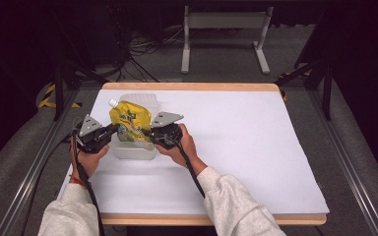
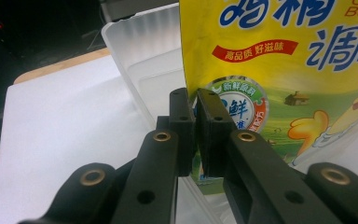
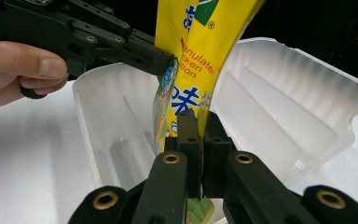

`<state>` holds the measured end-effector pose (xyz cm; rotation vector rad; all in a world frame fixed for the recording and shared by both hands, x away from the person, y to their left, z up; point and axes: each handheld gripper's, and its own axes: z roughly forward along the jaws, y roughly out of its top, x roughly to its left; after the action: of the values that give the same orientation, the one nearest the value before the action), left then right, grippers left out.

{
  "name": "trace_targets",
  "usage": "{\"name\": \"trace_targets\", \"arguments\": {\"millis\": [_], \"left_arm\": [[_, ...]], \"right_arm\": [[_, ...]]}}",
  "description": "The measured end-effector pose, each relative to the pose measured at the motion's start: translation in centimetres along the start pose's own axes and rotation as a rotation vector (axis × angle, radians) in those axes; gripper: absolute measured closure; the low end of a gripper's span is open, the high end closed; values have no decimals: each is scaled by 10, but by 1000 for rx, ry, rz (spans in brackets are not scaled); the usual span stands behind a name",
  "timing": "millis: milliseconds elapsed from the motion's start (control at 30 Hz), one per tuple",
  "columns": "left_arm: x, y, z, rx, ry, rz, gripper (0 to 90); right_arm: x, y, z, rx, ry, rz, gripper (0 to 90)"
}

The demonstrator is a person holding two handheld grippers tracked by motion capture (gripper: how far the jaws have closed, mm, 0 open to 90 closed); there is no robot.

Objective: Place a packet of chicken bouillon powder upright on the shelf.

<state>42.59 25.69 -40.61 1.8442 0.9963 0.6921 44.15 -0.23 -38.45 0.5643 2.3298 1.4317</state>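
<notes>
A yellow stand-up pouch with a white screw cap at its top left is held upright over a clear plastic box. My left gripper is shut on the pouch's left edge, and its pads pinch the printed film in the left gripper view. My right gripper is shut on the opposite edge. In the right gripper view the pouch hangs between the box walls, with the left gripper clamped on its far side. Whether the pouch bottom touches the box floor is hidden.
The box has inner dividers, and its lid stands open behind it. It sits at the left rear of a white-covered table with a wooden rim. Beyond the table stand a metal frame and loose floor cables.
</notes>
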Motion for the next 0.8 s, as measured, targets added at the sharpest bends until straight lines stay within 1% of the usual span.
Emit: {"name": "trace_targets", "arguments": {"millis": [33,133,200,233,267,467,533,733,767,800], "left_arm": [[0,0,0,-3,7,9,848],[-2,1,-1,-1,10,8,838],[-2,1,-3,-1,14,13,827],[-3,2,-3,1,13,11,823],[-3,2,-4,0,15,14,819],[-6,4,-8,6,31,23,763],[-6,4,-10,-1,33,25,743],[-10,8,-19,-30,31,19,695],[-11,9,-20,-33,39,24,684],[-12,10,-21,-33,38,26,680]], "right_arm": [[0,0,0,1,-2,2,886],[1,0,0,12,-12,-4,870],[2,0,0,11,-16,-6,848],[3,0,-1,10,-19,-8,823],[3,0,-2,9,-24,-6,821],[1,2,-11,-4,-33,-4,792],[1,2,-14,-3,-37,-7,777],[1,1,-22,-5,-44,-12,766],[1,1,-23,-3,-45,-15,766],[2,2,-26,0,-48,-24,766]]}}
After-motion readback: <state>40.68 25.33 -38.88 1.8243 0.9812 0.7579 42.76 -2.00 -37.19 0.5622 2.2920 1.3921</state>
